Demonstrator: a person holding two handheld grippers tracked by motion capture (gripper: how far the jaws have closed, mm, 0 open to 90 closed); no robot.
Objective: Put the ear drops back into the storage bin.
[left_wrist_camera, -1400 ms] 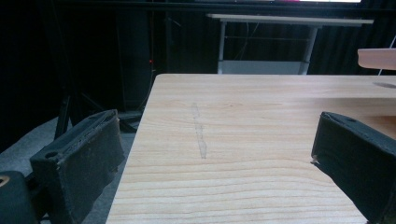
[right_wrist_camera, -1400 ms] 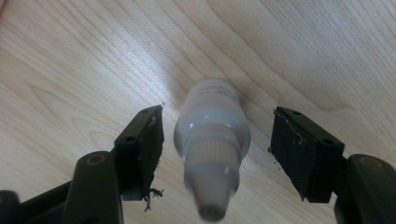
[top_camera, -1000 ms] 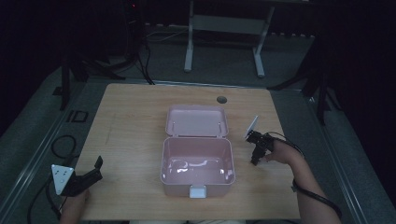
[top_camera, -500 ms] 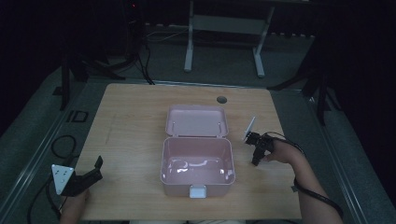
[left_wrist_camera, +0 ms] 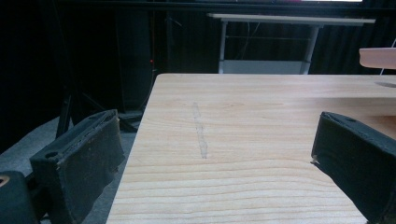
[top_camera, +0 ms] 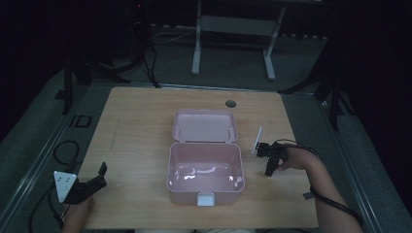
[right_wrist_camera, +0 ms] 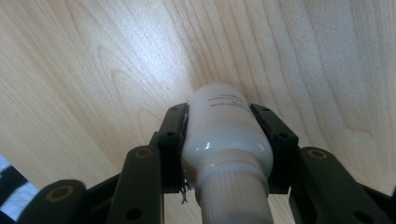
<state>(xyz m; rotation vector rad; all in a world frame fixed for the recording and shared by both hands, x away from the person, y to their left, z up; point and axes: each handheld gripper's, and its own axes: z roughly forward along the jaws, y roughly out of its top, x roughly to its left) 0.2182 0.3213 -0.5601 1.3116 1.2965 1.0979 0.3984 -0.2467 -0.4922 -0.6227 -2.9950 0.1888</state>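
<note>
A white plastic bottle (right_wrist_camera: 226,135) with a ribbed cap lies between the jaws of my right gripper (right_wrist_camera: 219,109), which is shut on it, just above the wooden table (right_wrist_camera: 93,70). In the high view my right gripper (top_camera: 268,170) points down at the table, right of the open pink box (top_camera: 205,167). The box's lid (top_camera: 205,125) lies flat behind it. My left gripper (top_camera: 97,177) rests at the table's front left corner. It (left_wrist_camera: 215,140) stands open, its jaws wide apart with nothing between them.
The box is hollow with a white latch (top_camera: 205,199) at its front. A round cable hole (top_camera: 230,103) sits at the table's far edge. Cables lie on the floor to the left (top_camera: 65,150). A corner of the pink box (left_wrist_camera: 378,57) shows at the far right.
My right gripper has sunk slightly toward the table with the bottle in it. The left gripper and the box have stayed put.
</note>
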